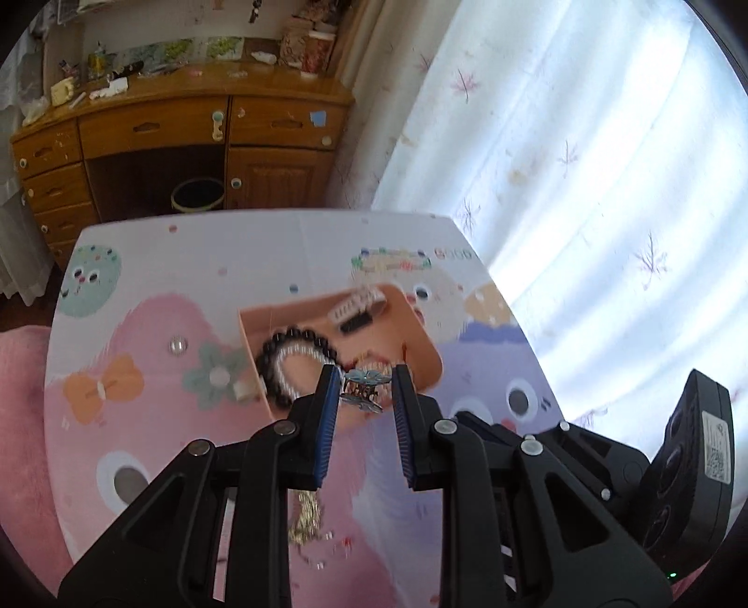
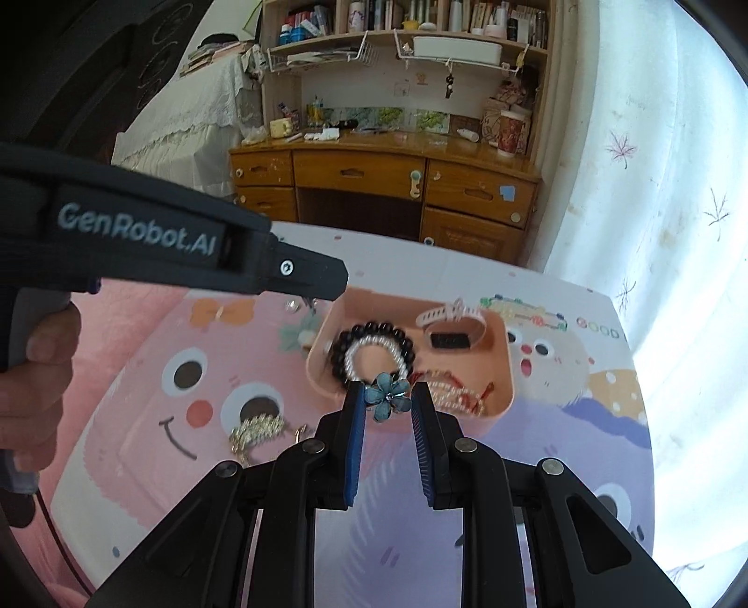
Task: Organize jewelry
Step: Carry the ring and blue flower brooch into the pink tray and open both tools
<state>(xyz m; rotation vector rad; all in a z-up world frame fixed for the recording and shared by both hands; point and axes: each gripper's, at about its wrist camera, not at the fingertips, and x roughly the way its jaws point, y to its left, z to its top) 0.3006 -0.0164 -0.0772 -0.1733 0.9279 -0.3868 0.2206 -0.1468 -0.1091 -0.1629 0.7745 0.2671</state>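
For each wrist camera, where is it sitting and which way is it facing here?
Right wrist: behind the right gripper, facing tray, desk and shelves; its fingers, the left gripper and a hand show.
Left wrist: behind the left gripper, angled toward tray, desk and curtain; its fingers and the right gripper's body show.
Shared: tray, desk, blue flower.

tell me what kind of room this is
Probably a bedroom or home study: a cluttered wooden desk with bookshelves above, a lace-covered bed, and a curtained window.
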